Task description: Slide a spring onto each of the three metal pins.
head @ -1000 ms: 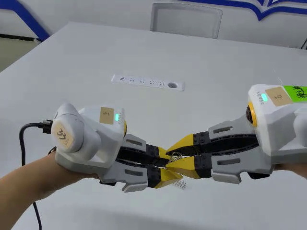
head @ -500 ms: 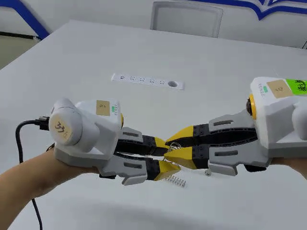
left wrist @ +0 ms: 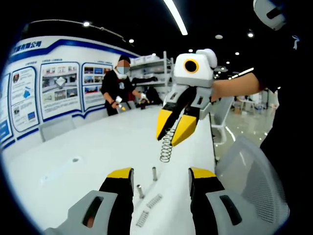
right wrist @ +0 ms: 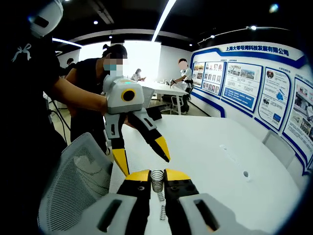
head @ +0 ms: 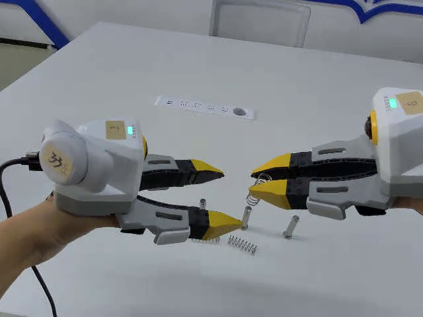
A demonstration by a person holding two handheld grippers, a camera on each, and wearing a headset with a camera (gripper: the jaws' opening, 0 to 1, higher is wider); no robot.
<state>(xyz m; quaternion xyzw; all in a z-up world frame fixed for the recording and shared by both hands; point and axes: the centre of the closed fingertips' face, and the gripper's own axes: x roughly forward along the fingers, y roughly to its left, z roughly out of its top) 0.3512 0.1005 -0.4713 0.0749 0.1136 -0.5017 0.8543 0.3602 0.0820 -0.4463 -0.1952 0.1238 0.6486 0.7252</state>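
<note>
My right gripper [head: 254,183] is shut on a small steel spring [head: 255,190] that hangs down from its yellow tips; the same spring [right wrist: 157,180] sits between its jaws in the right gripper view. My left gripper [head: 229,197] faces it from the left, open wide and holding nothing. Below the two grippers three short metal pins stand upright on the white table [head: 132,72]: one pin [head: 203,203], a second pin [head: 246,216] and a third pin [head: 291,226]. Two loose springs lie flat near them, one spring [head: 242,244] and another spring [head: 205,239]. In the left gripper view the held spring [left wrist: 166,147] dangles above the pins [left wrist: 154,173].
A white power strip [head: 203,107] lies further back on the table. A grey chair [head: 260,23] stands at the far edge. A black cable [head: 13,165] trails from the left gripper. People stand in the background of both gripper views.
The two grippers have drawn apart from tip to tip. The left gripper has opened and let go of the spring, which stays in the right gripper. The pins have come into sight.
</note>
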